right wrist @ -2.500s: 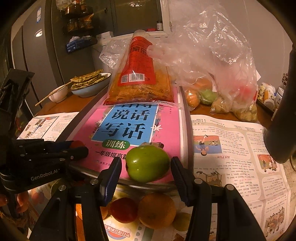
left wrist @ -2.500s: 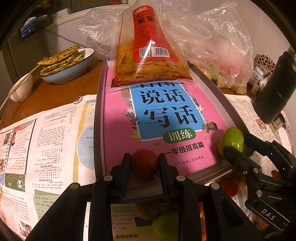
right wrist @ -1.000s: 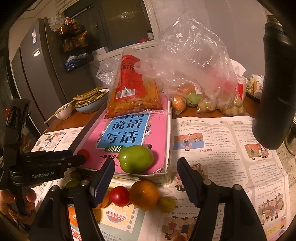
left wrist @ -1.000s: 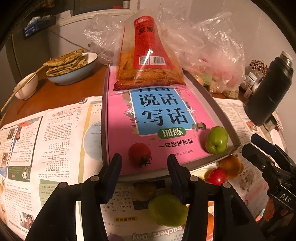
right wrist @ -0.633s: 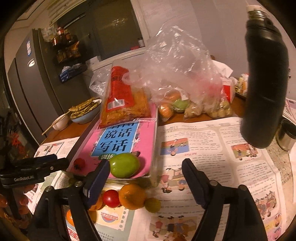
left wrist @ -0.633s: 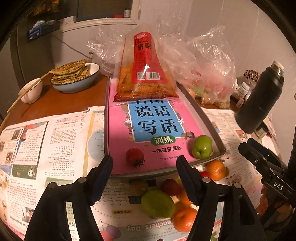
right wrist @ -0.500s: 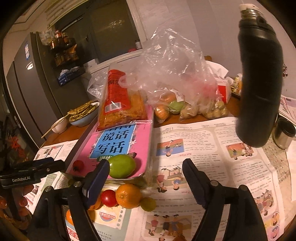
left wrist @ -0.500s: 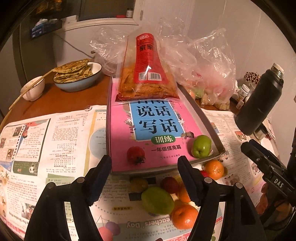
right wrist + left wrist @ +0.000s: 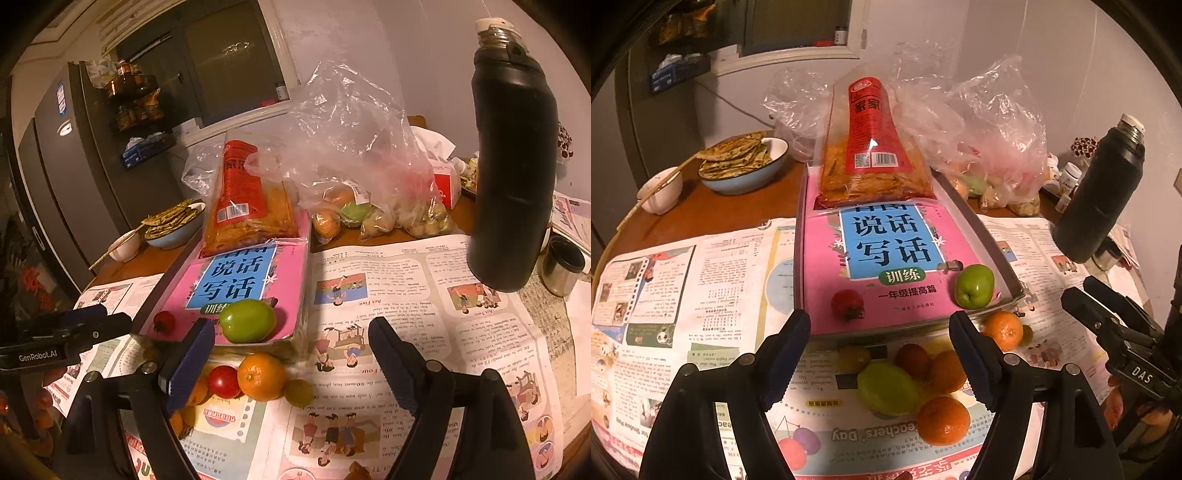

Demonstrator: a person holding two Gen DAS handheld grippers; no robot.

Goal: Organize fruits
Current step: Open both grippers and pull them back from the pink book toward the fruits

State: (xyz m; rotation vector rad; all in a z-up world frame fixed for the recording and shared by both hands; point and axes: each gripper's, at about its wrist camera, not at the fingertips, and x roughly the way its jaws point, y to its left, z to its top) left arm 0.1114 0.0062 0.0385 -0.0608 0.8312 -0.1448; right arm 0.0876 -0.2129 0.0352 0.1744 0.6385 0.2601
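On the pink book [image 9: 886,254], near its front edge, sit two fruits: a tomato [image 9: 847,304] toward the front-left corner and a green apple [image 9: 974,286] toward the front-right corner, well apart from each other. Just in front of the book, on the newspaper [image 9: 701,280], lies the unsorted pile [image 9: 916,376]: oranges, a red fruit, a large green fruit and smaller yellow-green ones, several touching.

Left gripper [image 9: 879,358]: jaws spread wide, nothing between them, held above the pile in front of the book. Right gripper [image 9: 291,365]: jaws likewise spread wide and empty, in front of the book's right corner.

Judgement: two fruits are placed; the step in hand is choosing the next fruit from the pile. The next move calls for lowering one gripper over a single fruit and closing on it without nudging its neighbours, which look apt to roll.

View differences: the left wrist view shows the whole pile, including the large green fruit, which the right gripper's finger mostly hides in the right wrist view. The right wrist view alone shows a steel cup [image 9: 563,264] beside the black flask [image 9: 513,155], right of the book, and bagged fruit [image 9: 351,212] behind the book's right side more plainly.
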